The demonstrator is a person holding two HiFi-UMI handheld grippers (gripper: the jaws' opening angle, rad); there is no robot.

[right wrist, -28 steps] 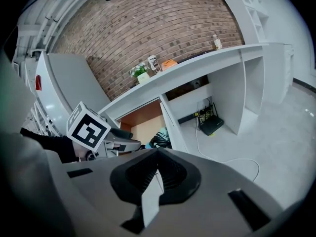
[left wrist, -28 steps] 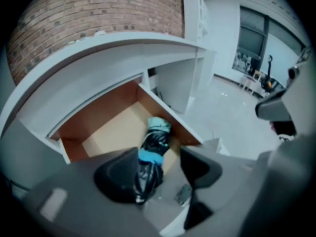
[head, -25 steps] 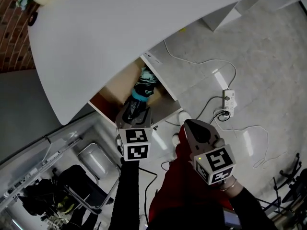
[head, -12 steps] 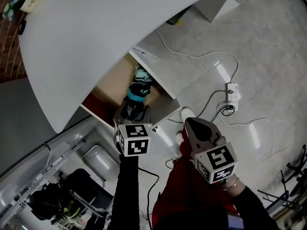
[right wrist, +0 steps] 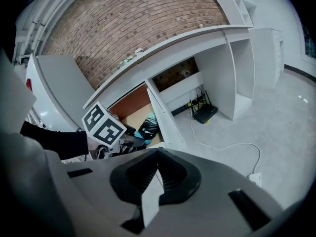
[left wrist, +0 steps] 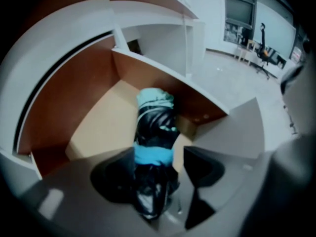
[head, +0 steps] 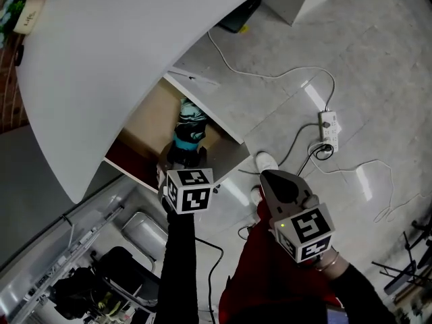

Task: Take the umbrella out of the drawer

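The folded black and teal umbrella [head: 188, 135] lies in the open wooden drawer [head: 143, 125] under the white desk. My left gripper [head: 182, 159] points steeply down over the umbrella's near end. In the left gripper view its jaws have just been opening, and the umbrella [left wrist: 154, 132] lies between the two dark pads [left wrist: 203, 166], which stand wide of it. My left gripper [left wrist: 155, 171] is open. My right gripper [head: 270, 177] hangs apart to the right, over the floor, shut with nothing in it [right wrist: 158, 154]. From there the umbrella [right wrist: 148, 126] shows past the left gripper [right wrist: 129, 141].
The curved white desk top [head: 101, 59] overhangs the drawer. The drawer's white front panel [head: 219, 117] stands to the right of the umbrella. A power strip [head: 329, 123] with cables lies on the floor, a black router [head: 239, 15] sits by the shelves, and a white shoe [head: 264, 160] is near my right gripper.
My left gripper has sunk into the drawer and now straddles the umbrella's near end. My right gripper has dropped a little. The umbrella has not moved.
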